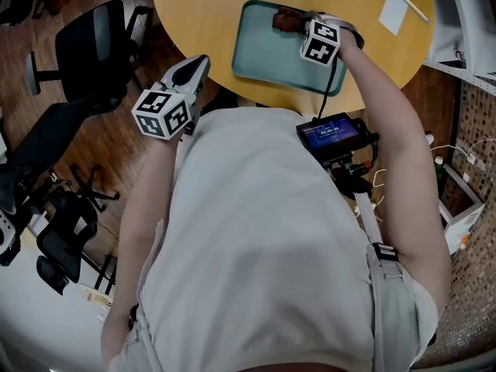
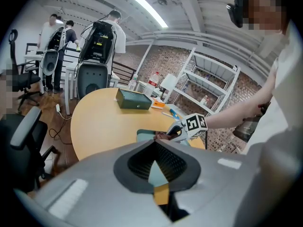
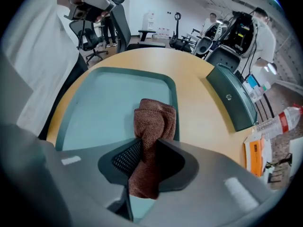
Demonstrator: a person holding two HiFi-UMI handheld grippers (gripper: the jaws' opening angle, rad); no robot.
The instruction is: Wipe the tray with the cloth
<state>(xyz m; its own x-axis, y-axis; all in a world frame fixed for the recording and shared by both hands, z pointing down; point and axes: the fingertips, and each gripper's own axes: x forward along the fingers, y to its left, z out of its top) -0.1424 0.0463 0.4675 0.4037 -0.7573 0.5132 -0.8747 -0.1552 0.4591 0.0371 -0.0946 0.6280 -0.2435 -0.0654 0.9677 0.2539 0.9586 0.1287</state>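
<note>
- Head view: pinched the brown cloth [image 1: 285,20] in the right gripper [image 1: 298,23] at the far part of the teal tray [image 1: 263,64] on the table [image 1: 194,14]; held the left gripper [image 1: 200,64] off the table's near edge.
- Left gripper view: pressed together, empty.
- Right gripper view: ran the cloth lengthwise out of the jaws, free end pointing away, beside the tray's right rim. Judged mid-wipe; next called for dragging across the bare left side.
</note>
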